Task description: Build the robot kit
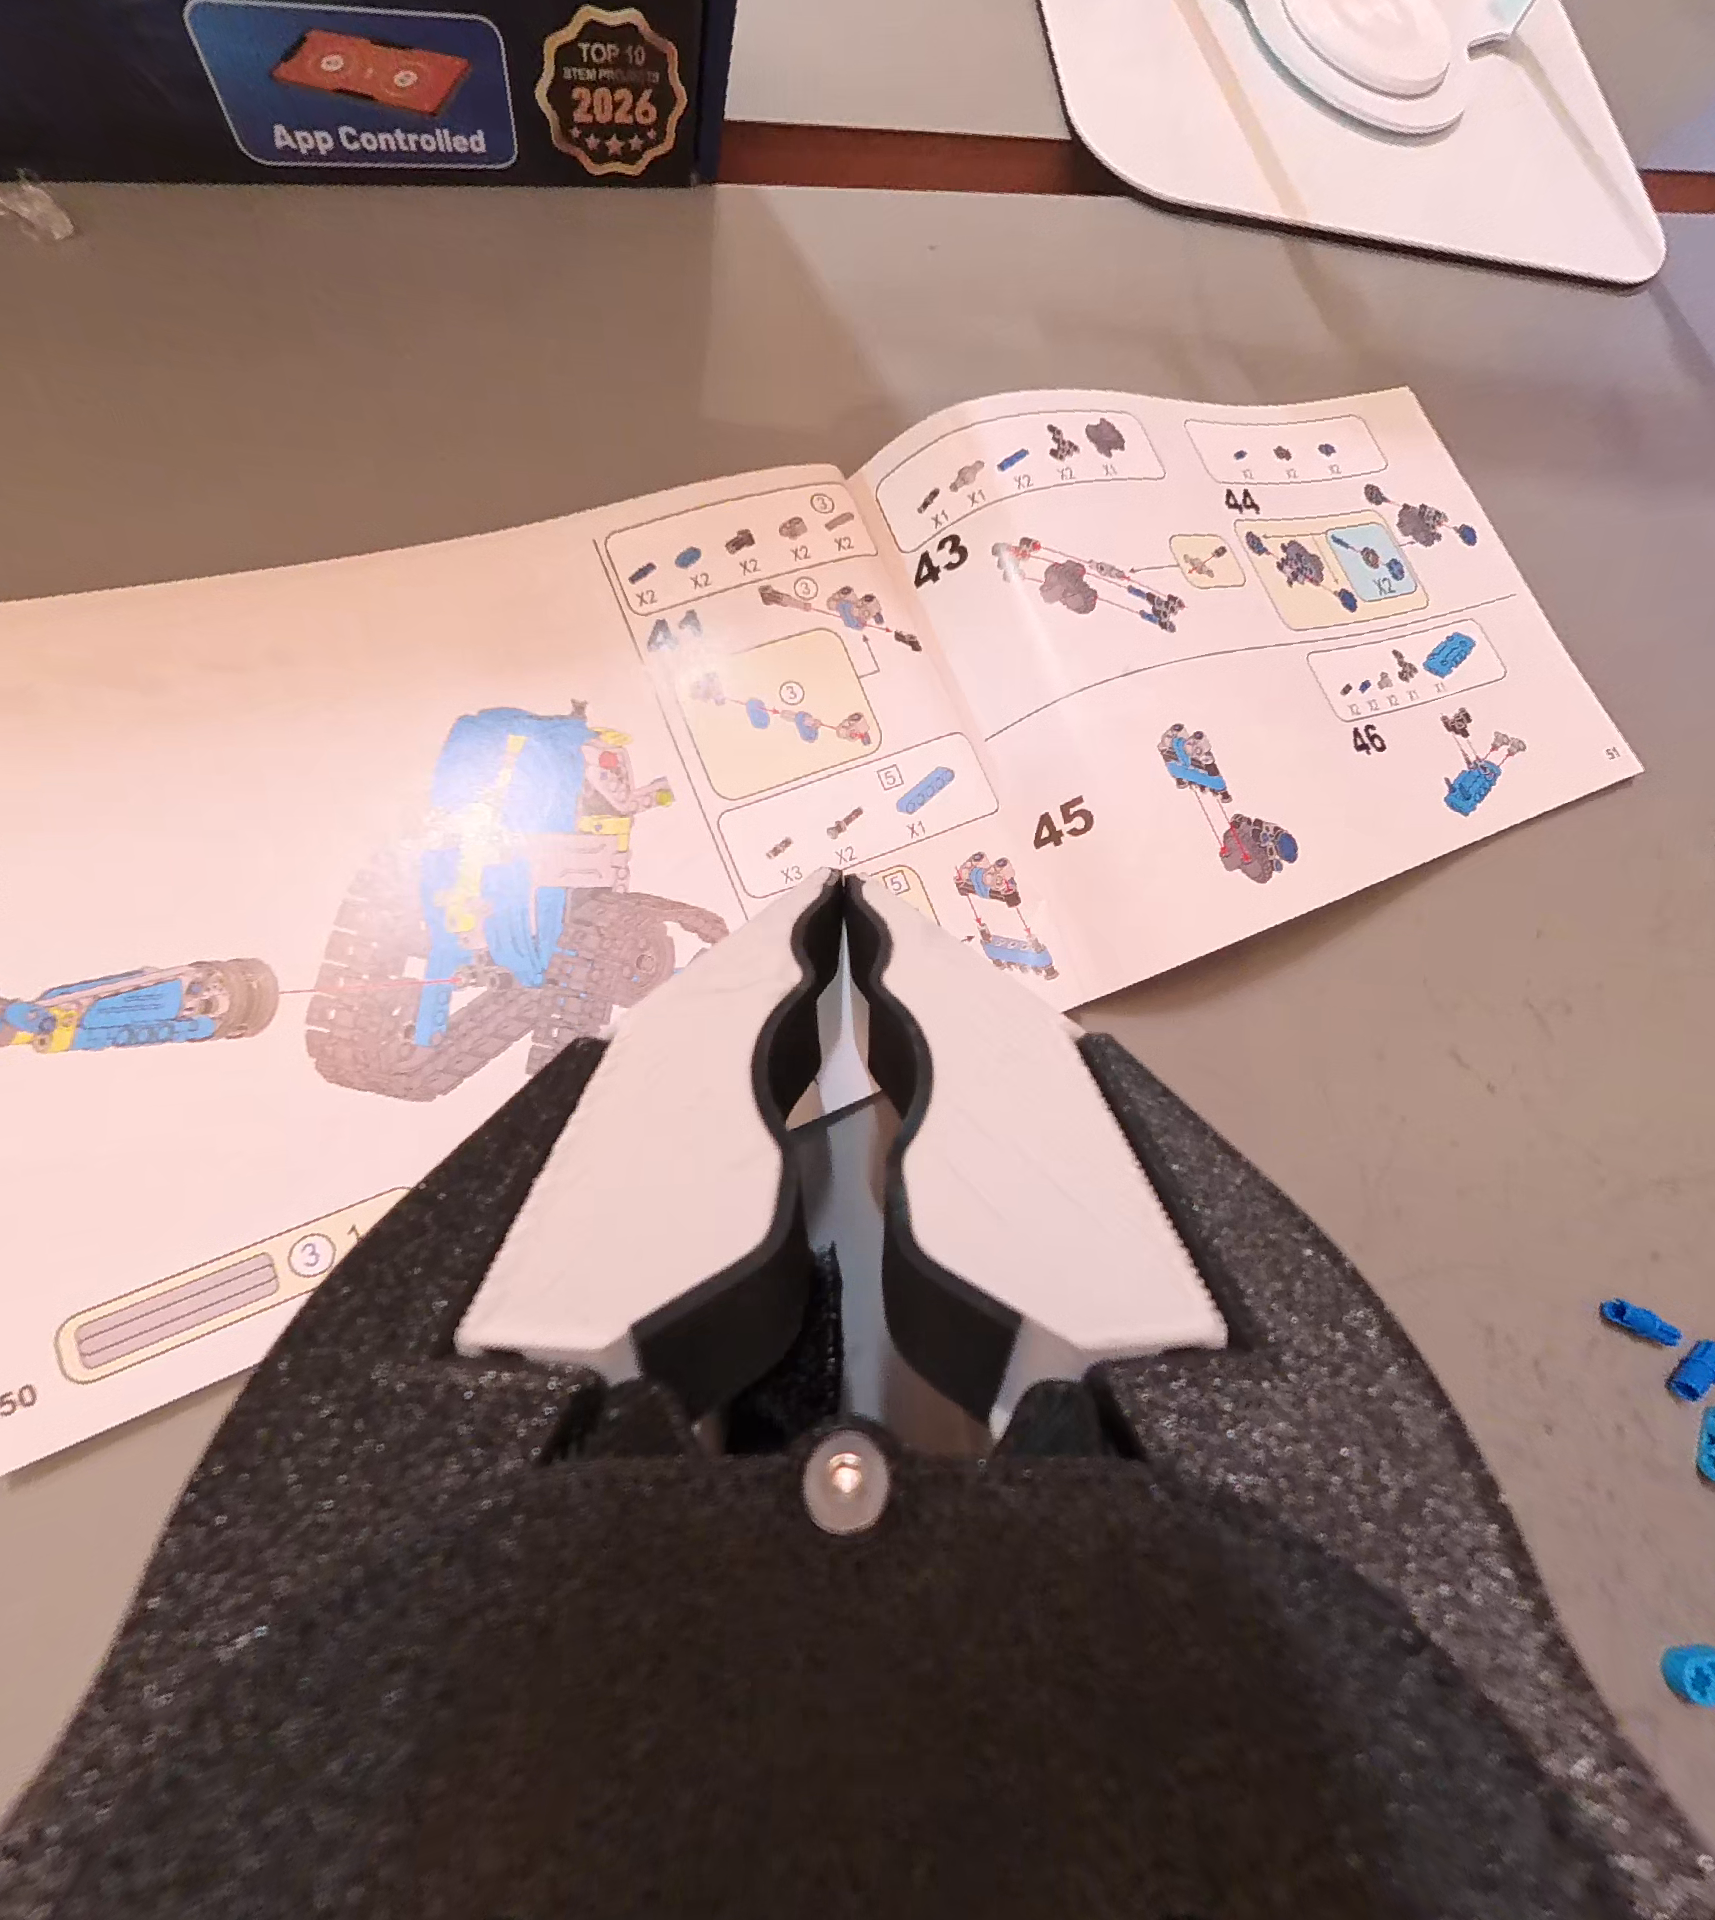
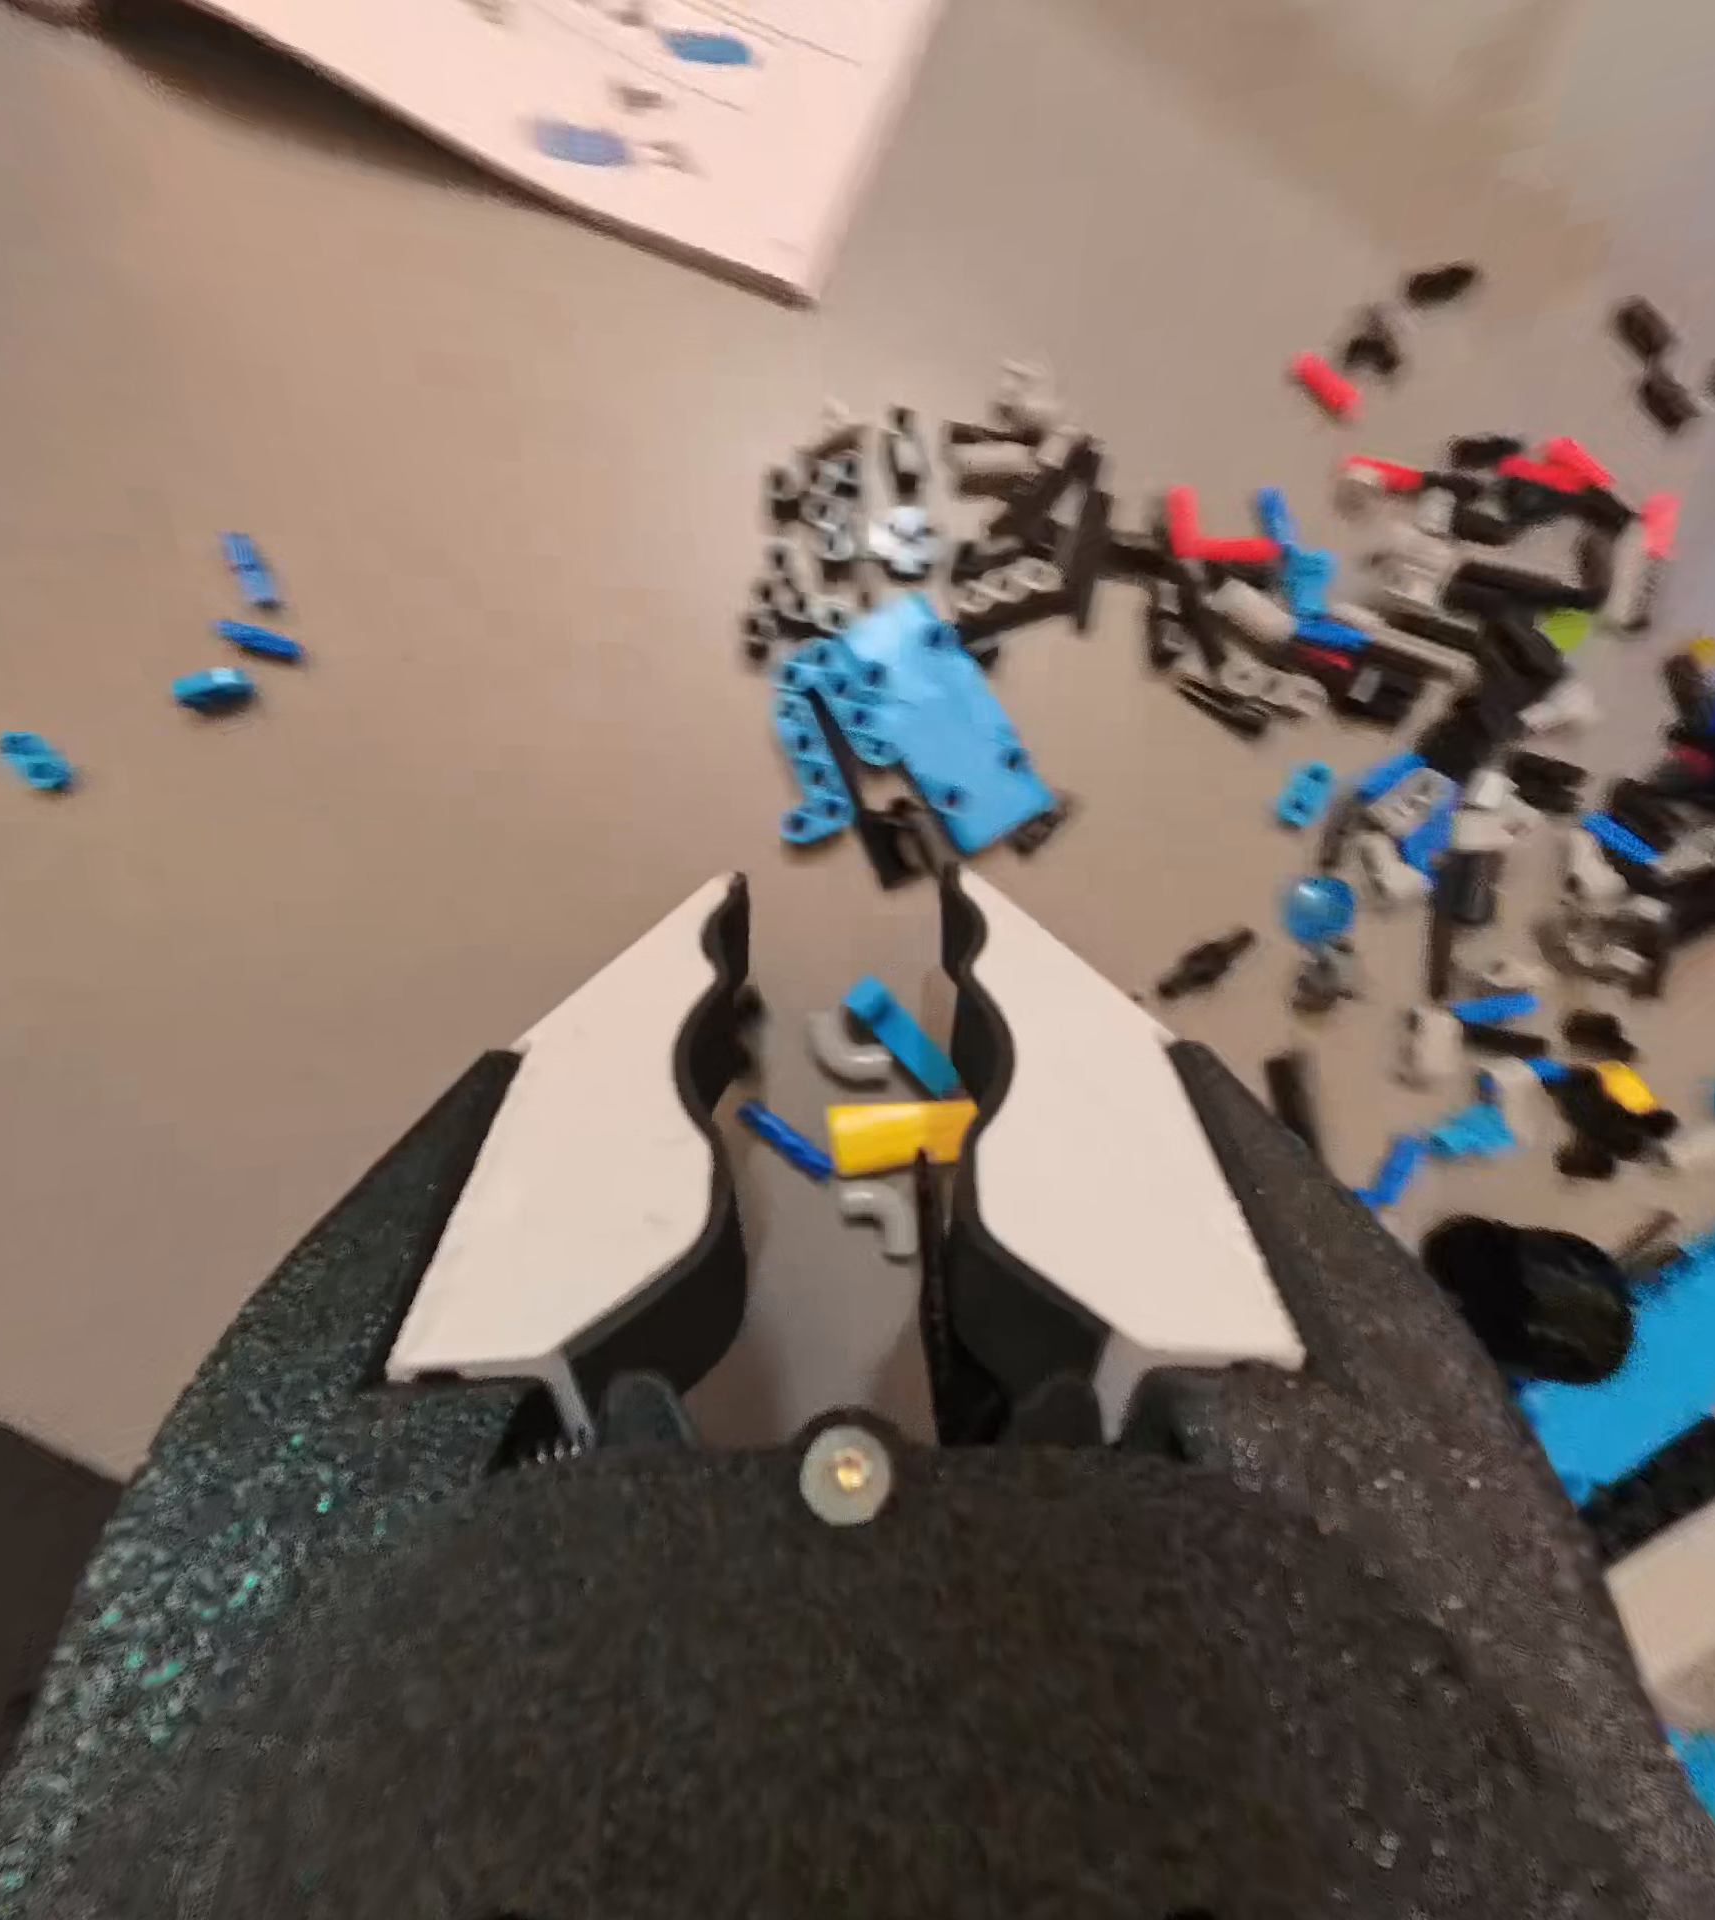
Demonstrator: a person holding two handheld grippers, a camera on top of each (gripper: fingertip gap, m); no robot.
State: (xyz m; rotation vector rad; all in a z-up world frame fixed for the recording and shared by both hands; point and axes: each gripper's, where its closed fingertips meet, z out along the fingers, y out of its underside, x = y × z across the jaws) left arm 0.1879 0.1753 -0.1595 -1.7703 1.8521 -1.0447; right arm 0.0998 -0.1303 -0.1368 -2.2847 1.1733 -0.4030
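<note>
The left gripper (image 1: 842, 883) hangs mid-frame with its jaws closed, tips over the open instruction booklet (image 1: 624, 790) on the grey surface (image 1: 313, 364). Small blue pieces (image 1: 1710, 1455) lie at lower right; a dark box (image 1: 313, 88) sits upper left.

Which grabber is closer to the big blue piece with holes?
Right. The right gripper hangs open just short of the big blue holed piece. The left gripper is shut over the instruction booklet, farther away.
</note>
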